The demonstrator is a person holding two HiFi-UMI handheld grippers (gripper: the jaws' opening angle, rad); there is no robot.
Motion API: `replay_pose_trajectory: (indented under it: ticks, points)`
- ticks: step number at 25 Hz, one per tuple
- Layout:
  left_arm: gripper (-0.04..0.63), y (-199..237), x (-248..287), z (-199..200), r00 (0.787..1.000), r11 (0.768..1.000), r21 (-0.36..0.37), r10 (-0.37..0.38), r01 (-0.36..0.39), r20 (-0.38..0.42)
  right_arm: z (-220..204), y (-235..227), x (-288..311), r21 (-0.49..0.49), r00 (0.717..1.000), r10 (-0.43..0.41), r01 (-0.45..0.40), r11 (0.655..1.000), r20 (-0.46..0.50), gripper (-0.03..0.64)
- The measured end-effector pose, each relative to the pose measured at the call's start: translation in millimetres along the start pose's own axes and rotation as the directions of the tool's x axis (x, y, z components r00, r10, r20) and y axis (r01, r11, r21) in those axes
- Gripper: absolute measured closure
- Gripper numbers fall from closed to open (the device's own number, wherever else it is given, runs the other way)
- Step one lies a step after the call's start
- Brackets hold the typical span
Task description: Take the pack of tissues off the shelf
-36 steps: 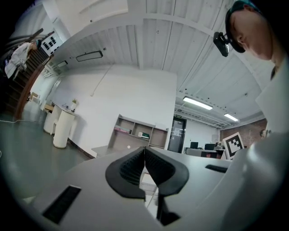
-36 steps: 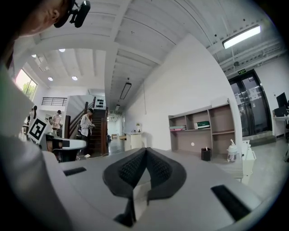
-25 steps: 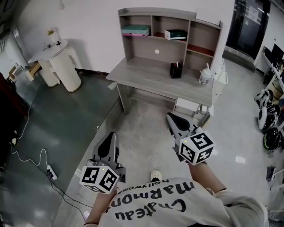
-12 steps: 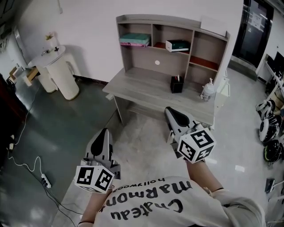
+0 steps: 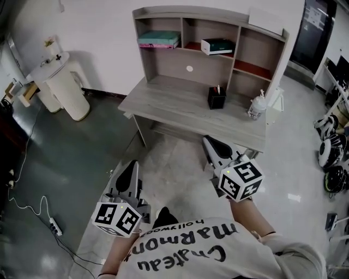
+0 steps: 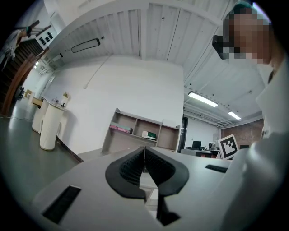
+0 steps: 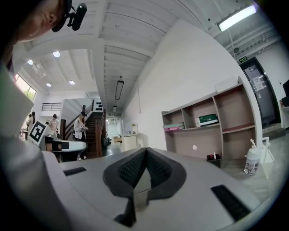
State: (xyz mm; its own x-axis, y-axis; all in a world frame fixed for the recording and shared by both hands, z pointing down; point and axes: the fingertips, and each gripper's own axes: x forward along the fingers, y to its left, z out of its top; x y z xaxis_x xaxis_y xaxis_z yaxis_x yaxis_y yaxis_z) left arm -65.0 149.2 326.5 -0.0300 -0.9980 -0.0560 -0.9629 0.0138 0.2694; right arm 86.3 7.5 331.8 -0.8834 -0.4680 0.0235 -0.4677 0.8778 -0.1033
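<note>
A white and green pack of tissues (image 5: 217,46) lies in the middle compartment of the grey shelf (image 5: 210,16) that stands on the desk (image 5: 180,106). The pack also shows in the left gripper view (image 6: 148,134) and the right gripper view (image 7: 207,120). My left gripper (image 5: 132,166) is shut and empty, held low over the floor well short of the desk. My right gripper (image 5: 209,143) is shut and empty too, with its tips near the desk's front edge. Both point toward the shelf.
A teal and pink stack (image 5: 158,38) fills the shelf's left compartment. A black box (image 5: 216,98) and a spray bottle (image 5: 254,106) stand on the desk. A white round stand (image 5: 62,82) is at the left, a power strip (image 5: 52,222) on the floor, wheeled gear (image 5: 330,147) at the right.
The desk and shelf have come nearer and lower in the head view as the person steps forward. Both grippers stay shut and keep their places in front of the body.
</note>
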Motion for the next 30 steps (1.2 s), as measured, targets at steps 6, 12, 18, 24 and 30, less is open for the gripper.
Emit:
replay_pose_trajectory:
  ticks: [6,12,18,24,30]
  points:
    - [0.577,19.3,41.7,-11.0,0.999,0.998,-0.043,-0.04,0.039,-0.026,-13.1,-26.3,29.6,0.016,0.998,-0.039,0.04,0.999,-0.039,0.606]
    - [0.577,49.3,104.8,2.9,0.995,0.995,-0.055,-0.089,0.086,-0.04,-2.7,-57.5,77.4,0.024,0.995,-0.086,0.087,0.996,-0.044,0.606]
    - [0.577,79.8,165.0,46.9,0.986,0.986,-0.007,-0.165,0.165,-0.013,37.2,-88.5,129.5,0.021,0.987,-0.161,0.16,0.987,0.021,0.606]
    - [0.577,121.4,209.2,84.2,0.977,0.977,0.021,-0.21,0.21,0.014,78.0,-110.7,175.6,0.0,0.968,-0.232,0.233,0.972,0.095,0.606]
    - [0.577,157.5,245.4,107.5,0.965,0.965,0.015,-0.262,0.261,0.023,90.4,-127.7,208.5,0.019,0.943,-0.304,0.304,0.953,0.133,0.606]
